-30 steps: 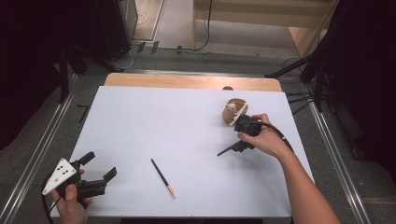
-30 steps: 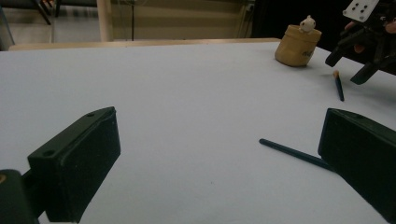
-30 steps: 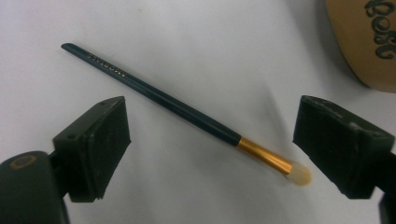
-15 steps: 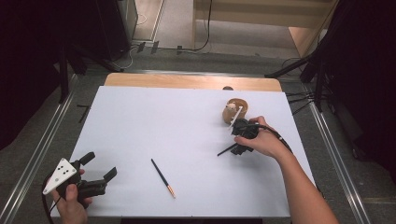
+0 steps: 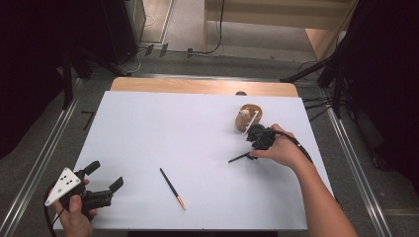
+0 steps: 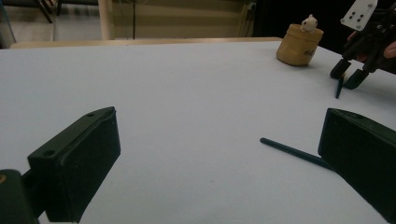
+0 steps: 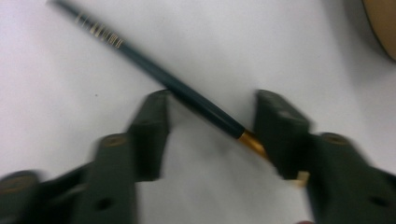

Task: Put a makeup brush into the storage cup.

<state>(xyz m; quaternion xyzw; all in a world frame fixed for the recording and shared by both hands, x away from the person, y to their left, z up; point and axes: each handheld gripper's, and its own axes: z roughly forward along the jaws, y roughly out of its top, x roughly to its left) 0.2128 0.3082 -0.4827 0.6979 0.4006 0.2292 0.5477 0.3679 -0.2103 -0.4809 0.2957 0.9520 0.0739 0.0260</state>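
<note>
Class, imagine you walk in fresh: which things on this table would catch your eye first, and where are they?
The right gripper, near the white table's right edge, has its open jaws straddling a dark pencil. Just behind it stands a tan holder with a small white figure on top. A second pencil lies alone at the front centre, and the left gripper waits open at the front left corner.

My table [image 5: 148, 143] is covered with a white sheet, and a strip of bare wood shows along its far edge. On the sheet lie two dark pencils: one pencil [image 5: 172, 187] near my side, in the middle, and another pencil [image 5: 239, 158] more to the right. A small wooden pot [image 5: 248, 116] stands far right.
</note>
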